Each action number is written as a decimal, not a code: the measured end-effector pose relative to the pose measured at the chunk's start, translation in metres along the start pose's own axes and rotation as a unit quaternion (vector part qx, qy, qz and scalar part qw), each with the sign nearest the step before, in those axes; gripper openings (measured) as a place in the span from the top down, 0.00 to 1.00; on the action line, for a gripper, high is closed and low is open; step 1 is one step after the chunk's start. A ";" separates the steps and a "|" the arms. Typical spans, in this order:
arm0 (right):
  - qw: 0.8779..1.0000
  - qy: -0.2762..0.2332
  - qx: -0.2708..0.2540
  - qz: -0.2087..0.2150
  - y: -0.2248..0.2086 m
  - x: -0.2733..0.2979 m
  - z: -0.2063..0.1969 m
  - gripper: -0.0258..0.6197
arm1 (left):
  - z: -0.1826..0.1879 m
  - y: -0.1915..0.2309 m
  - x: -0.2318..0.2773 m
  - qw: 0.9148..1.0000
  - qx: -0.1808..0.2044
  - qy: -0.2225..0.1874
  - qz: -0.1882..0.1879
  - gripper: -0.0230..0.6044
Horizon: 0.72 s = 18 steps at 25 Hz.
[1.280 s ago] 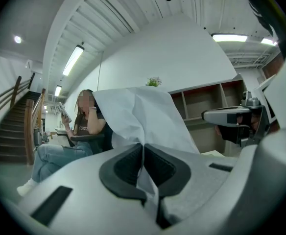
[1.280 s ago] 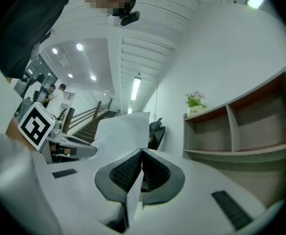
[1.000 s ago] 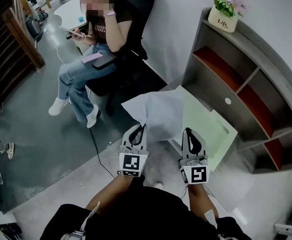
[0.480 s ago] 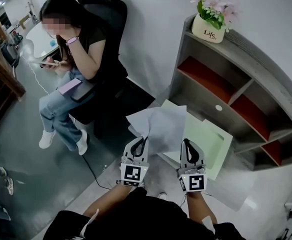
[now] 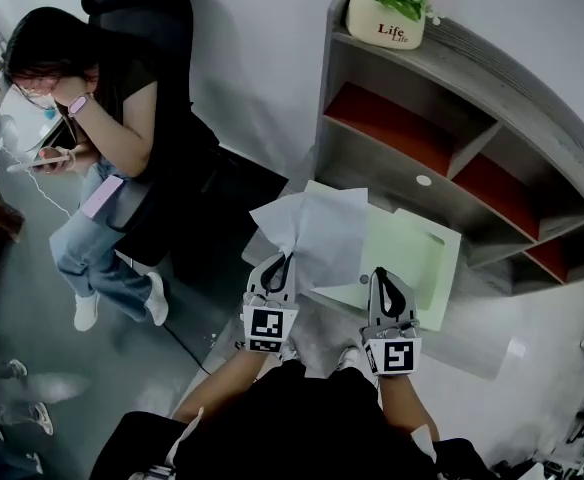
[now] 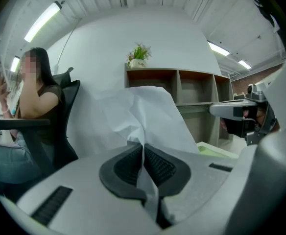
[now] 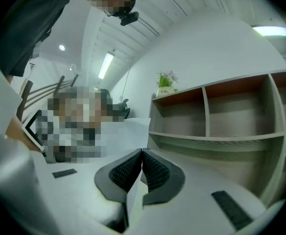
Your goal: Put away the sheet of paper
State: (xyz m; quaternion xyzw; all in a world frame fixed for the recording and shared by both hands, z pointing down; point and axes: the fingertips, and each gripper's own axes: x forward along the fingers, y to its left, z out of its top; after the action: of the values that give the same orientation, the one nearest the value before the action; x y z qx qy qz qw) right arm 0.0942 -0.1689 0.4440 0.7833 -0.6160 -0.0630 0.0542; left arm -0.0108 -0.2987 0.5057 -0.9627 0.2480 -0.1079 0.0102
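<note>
Nearest the viewer, the left tongs (image 6: 143, 147) are pressed together on a corner of the paper (image 5: 322, 230). The sheet puckers at the clamp and then spreads upward and forward as a loose, creased white panel. Beside them, the right tongs (image 7: 142, 153) are likewise closed on a thin pale edge, which the head view suggests is the near margin of the green folder (image 5: 412, 258). The folder is held roughly level, just right of the paper and partly under it. Both items hang in the air between the two hands, in front of the shelf (image 5: 492, 68). The step in hand is probably to bring the sheet to the folder, or to carry both on to the shelf. To do it well, the right hand should keep the folder steady and flat as a landing surface. The left hand should lead with the sheet's free far edge and lower it without dragging, since a one-corner hold lets the paper fold over. The hands should not pull apart, because the puckered corner could tear. Whether the folder opens cannot be told. Beyond it, the shelf compartments stand empty, with a flower pot (image 5: 384, 26) on top. A seated person (image 5: 102, 118) is well off to the left, clear of the path.
</note>
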 end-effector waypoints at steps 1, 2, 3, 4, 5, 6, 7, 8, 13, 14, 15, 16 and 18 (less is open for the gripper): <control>1.000 0.003 0.000 -0.004 -0.003 0.000 -0.003 0.93 | -0.002 0.000 0.006 1.000 0.002 0.004 -0.003 0.94; 1.000 0.007 0.000 -0.006 -0.006 -0.001 -0.006 0.93 | -0.005 0.000 0.013 1.000 0.003 0.010 -0.006 0.94; 1.000 0.010 0.000 -0.008 -0.010 -0.001 -0.010 0.93 | -0.010 -0.001 0.020 1.000 0.004 0.016 -0.009 0.94; 1.000 0.013 -0.001 -0.009 -0.015 0.000 -0.013 0.93 | -0.014 -0.001 0.029 1.000 0.006 0.023 -0.011 0.94; 1.000 0.015 -0.003 -0.010 -0.020 0.001 -0.015 0.93 | -0.018 -0.002 0.038 0.999 0.008 0.029 -0.014 0.94; 1.000 0.016 -0.005 -0.011 -0.025 0.001 -0.016 0.93 | -0.023 -0.004 0.046 0.999 0.010 0.036 -0.017 0.94; 1.000 0.019 -0.006 -0.013 -0.028 0.001 -0.019 0.93 | -0.029 -0.006 0.053 0.999 0.012 0.047 -0.020 0.94; 1.000 0.024 -0.005 -0.014 -0.030 -0.001 -0.023 0.93 | -0.038 -0.008 0.059 0.998 0.017 0.060 -0.024 0.94; 0.999 0.044 0.003 -0.017 -0.042 -0.006 -0.042 0.93 | -0.084 -0.020 0.084 0.990 0.042 0.131 -0.037 0.94; 0.999 0.046 0.003 -0.017 -0.045 -0.006 -0.044 0.93 | -0.091 -0.023 0.090 0.988 0.044 0.145 -0.041 0.94; 0.999 0.047 0.002 -0.017 -0.047 -0.007 -0.045 0.93 | -0.099 -0.026 0.095 0.985 0.044 0.160 -0.046 0.94; 0.999 0.049 0.001 -0.017 -0.049 -0.009 -0.047 0.93 | -0.109 -0.029 0.098 0.982 0.043 0.177 -0.052 0.94; 0.998 0.062 0.001 -0.015 -0.053 -0.013 -0.055 0.93 | -0.128 -0.036 0.106 0.974 0.031 0.215 -0.067 0.94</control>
State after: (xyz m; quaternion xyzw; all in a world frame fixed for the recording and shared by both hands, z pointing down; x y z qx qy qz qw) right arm 0.1510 -0.1433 0.4901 0.7951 -0.5994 -0.0149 0.0905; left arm 0.0696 -0.3136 0.6552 -0.9306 0.1759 -0.3204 -0.0203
